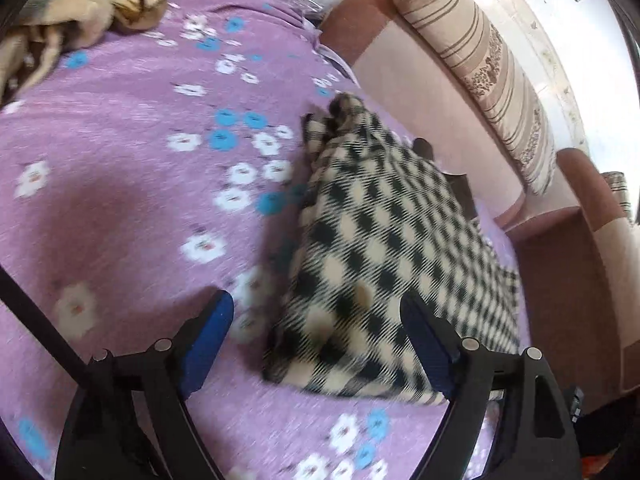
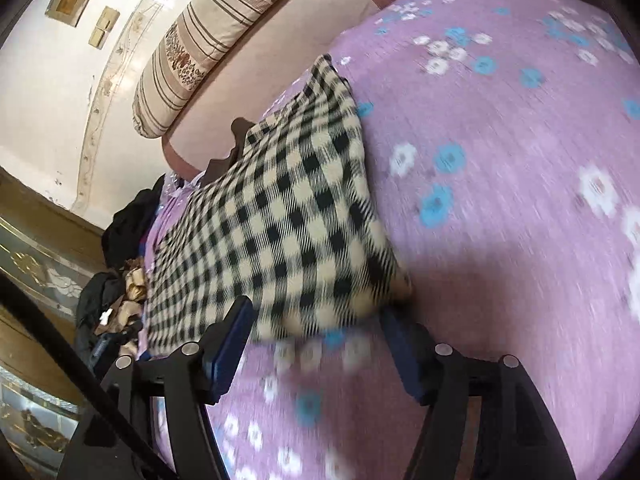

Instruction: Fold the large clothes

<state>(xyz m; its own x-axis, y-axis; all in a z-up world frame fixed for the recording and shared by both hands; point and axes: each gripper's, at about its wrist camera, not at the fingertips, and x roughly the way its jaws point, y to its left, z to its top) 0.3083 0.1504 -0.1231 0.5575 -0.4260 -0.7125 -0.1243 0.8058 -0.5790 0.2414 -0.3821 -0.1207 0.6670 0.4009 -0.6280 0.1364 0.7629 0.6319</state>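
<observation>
On the bed [image 1: 120, 208], over its purple floral sheet, a checked cloth [image 1: 384, 248] lies folded into a thick wedge near the side that meets the sofa [image 1: 420, 92]. Left tool [image 1: 318, 316]: jaws spread wide, nothing between them, poised above the cloth's near corner. Right tool [image 2: 316, 320]: jaws likewise spread and empty, its fingers straddling the opposite near corner of the cloth [image 2: 280, 220]. Both views are motion-blurred, so contact with the fabric cannot be judged. Risks, as judged: a pinch that takes only the top layer would peel the stack open; a pinch that goes too deep could gather the sheet with the cloth; uneven lifting by the two tools would skew the fold line. One end of the cloth is bunched [image 1: 344, 108], and may snag or unroll if dragged. Room: broad bare sheet lies beside the cloth on the side away from the sofa, free for laying or sliding; the sofa and its striped bolster [image 1: 480, 72] close the other side, and a heap of clothes [image 1: 80, 4] occupies the far corner.
</observation>
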